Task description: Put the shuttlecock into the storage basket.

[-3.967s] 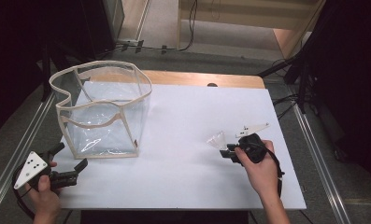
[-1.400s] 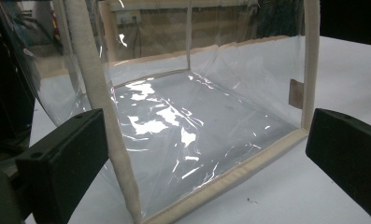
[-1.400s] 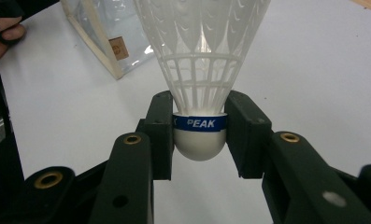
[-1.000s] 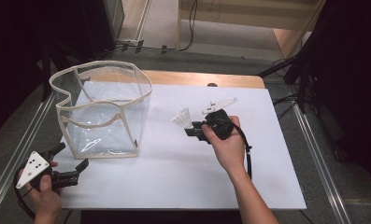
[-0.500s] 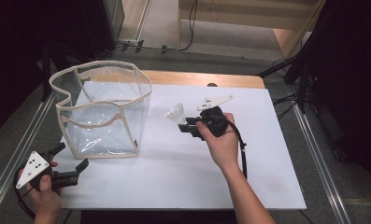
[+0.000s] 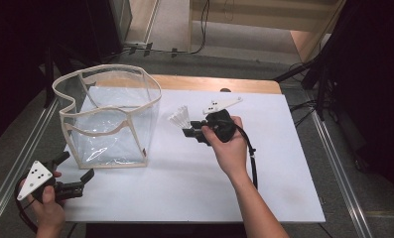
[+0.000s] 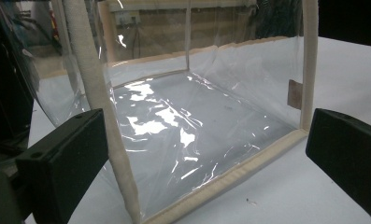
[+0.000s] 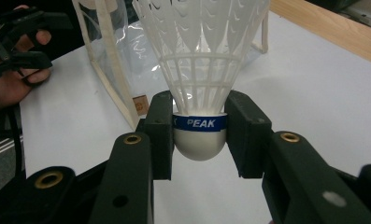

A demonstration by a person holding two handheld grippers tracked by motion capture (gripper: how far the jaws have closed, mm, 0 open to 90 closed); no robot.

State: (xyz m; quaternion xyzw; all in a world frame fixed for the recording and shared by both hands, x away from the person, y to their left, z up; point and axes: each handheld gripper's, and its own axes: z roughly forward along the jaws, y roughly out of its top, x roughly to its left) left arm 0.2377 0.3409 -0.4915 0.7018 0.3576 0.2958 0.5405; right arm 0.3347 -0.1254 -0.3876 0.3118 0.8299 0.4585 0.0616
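My right gripper (image 6: 190,130) is clamped on a white plastic shuttlecock (image 6: 178,118): in the right gripper view both pads press the rounded cork base (image 8: 199,140) from either side, at the height of the blue band printed "PEAK", and the skirt (image 8: 201,44) fans out straight ahead of the jaws, away from my hand. In the high view the shuttlecock sticks out from the tip of this gripper toward the clear bag, feathers leading. The clear plastic bag (image 6: 110,119) with cream fabric edging stands upright and open-topped just beyond the shuttlecock, on the white table (image 6: 194,183); shuttlecock and bag are near one another but apart. A small brown tag (image 8: 137,103) shows low on the bag's wall, ahead and slightly to the left of my right jaws. My left gripper (image 6: 73,173) sits at the near corner of the table, in front of the bag's lower corner, jaws spread wide with nothing between them. In the left gripper view the bag's vertical corner seam (image 7: 96,107) rises just beside the left-hand jaw, and the bottom seam (image 7: 248,165) runs across the gap between the two jaws, not touched by either.
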